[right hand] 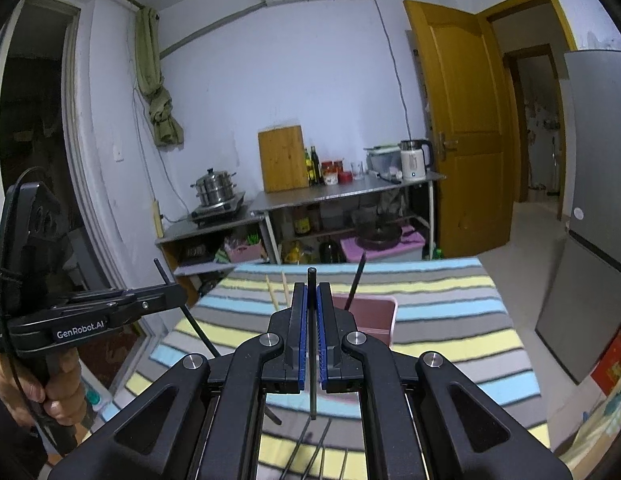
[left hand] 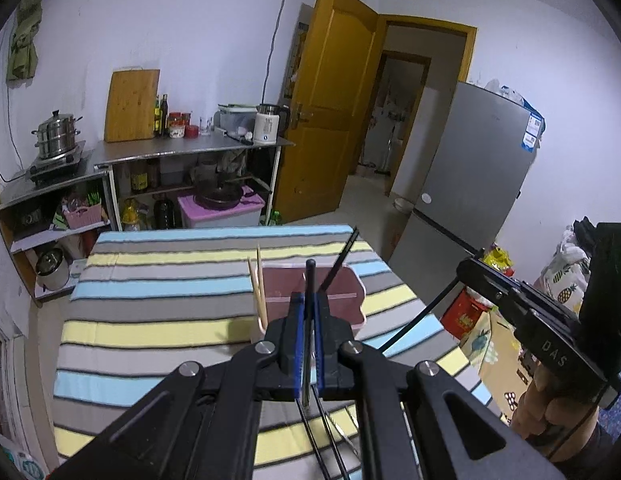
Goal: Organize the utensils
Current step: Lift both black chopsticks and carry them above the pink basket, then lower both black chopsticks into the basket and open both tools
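My left gripper [left hand: 308,300] is shut on a black chopstick [left hand: 310,276] that points up and forward between its blue pads. Above the striped tablecloth [left hand: 158,332], my right gripper [right hand: 311,292] is likewise shut on another black chopstick [right hand: 311,276]. Just beyond both stands a pink container [left hand: 342,292] [right hand: 374,316]. A pair of wooden chopsticks [left hand: 259,292] [right hand: 275,292] and one black chopstick [left hand: 340,264] [right hand: 356,280] lean at it. Several loose black chopsticks [left hand: 322,440] [right hand: 310,448] lie on the cloth beneath the grippers. Each gripper appears in the other's view, hand-held: right gripper [left hand: 466,264], left gripper [right hand: 170,292].
Behind the table a steel counter [left hand: 190,150] carries a cutting board [left hand: 132,106], bottles, a kettle [left hand: 266,124] and a steamer pot [left hand: 56,134]. A grey fridge [left hand: 466,184] stands right of the table, next to an open yellow door [left hand: 330,100]. Bags lie on the floor at the right.
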